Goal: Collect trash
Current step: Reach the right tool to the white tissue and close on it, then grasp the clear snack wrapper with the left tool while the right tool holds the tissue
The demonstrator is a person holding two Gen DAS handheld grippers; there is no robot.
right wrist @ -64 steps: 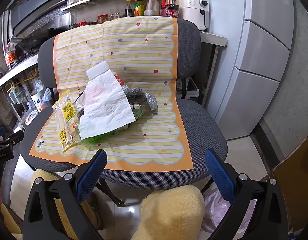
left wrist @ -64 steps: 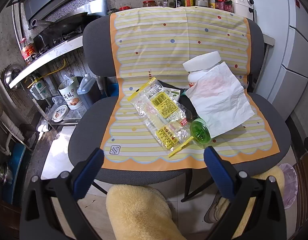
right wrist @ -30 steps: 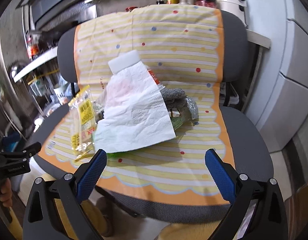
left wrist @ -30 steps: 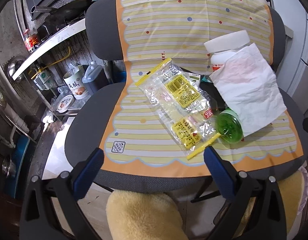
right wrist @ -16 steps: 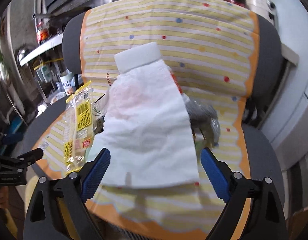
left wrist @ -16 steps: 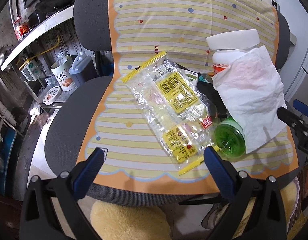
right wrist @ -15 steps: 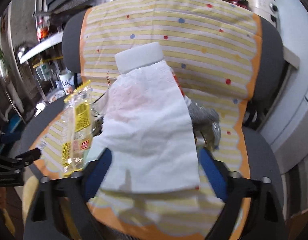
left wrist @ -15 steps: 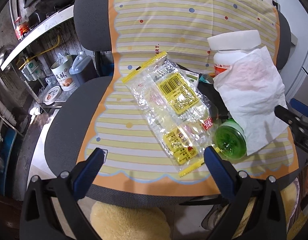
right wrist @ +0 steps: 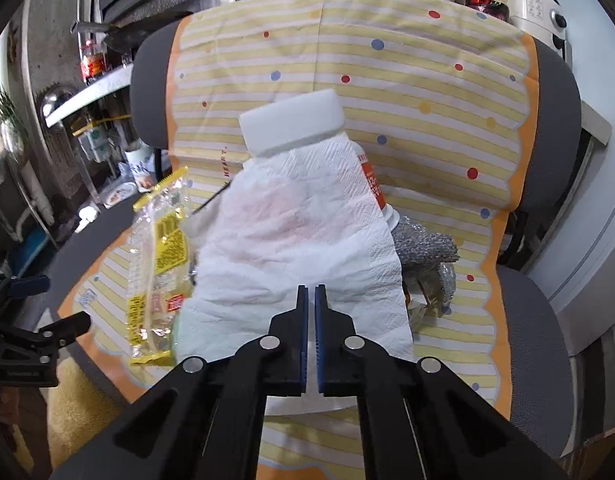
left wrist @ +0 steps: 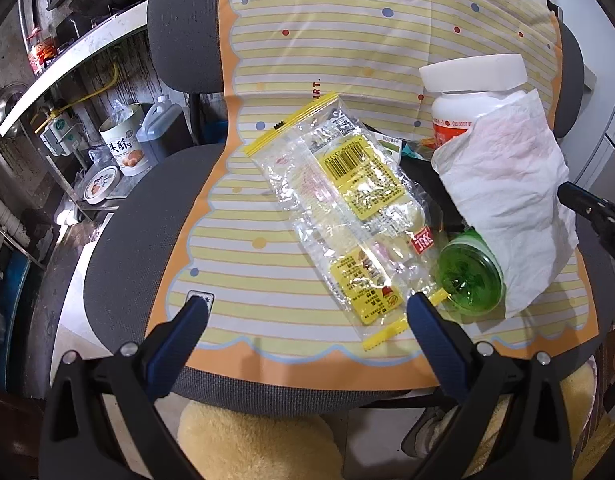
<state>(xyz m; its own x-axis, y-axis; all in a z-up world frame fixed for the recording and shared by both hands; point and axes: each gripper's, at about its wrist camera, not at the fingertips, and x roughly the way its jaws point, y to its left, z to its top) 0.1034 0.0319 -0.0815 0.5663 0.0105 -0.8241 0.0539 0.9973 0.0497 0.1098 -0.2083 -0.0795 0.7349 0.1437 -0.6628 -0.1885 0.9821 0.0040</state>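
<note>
Tissue: a crumpled white paper tissue [right wrist: 303, 240] with a faint pink stain is draping over the white bottle [right wrist: 295, 128] and down onto the seat; my right gripper [right wrist: 311, 294] is pinching its near edge
Bottle: it is standing under the tissue, its broad white cap and a strip of orange label showing
Wrapper: a clear plastic bag [left wrist: 343, 200] with yellow labels, a barcode and a yellow zip strip is lying flat to the left of the tissue
Green lid: a round green plastic piece [left wrist: 469, 278] is sitting at the wrapper's near right corner, partly under the tissue
Foil: a crinkled silver packet [right wrist: 427, 248] is lying just right of the tissue
Surface: everything is resting on a yellow striped mat [left wrist: 267, 264] with coloured dots and an orange scalloped border, draping over a grey office chair [left wrist: 119, 248]
Room: a kitchen counter with a wok and jars is running along the left, a shelf of bottles behind, a white fridge on the right
Right hand: I am angling it down at the tissue, jaws pressing together on the paper
Left hand: I am holding my left gripper [left wrist: 303, 310] above the mat's front edge, jaws standing wide with nothing between them, the right fingertip just touching the wrapper's corner in view
</note>
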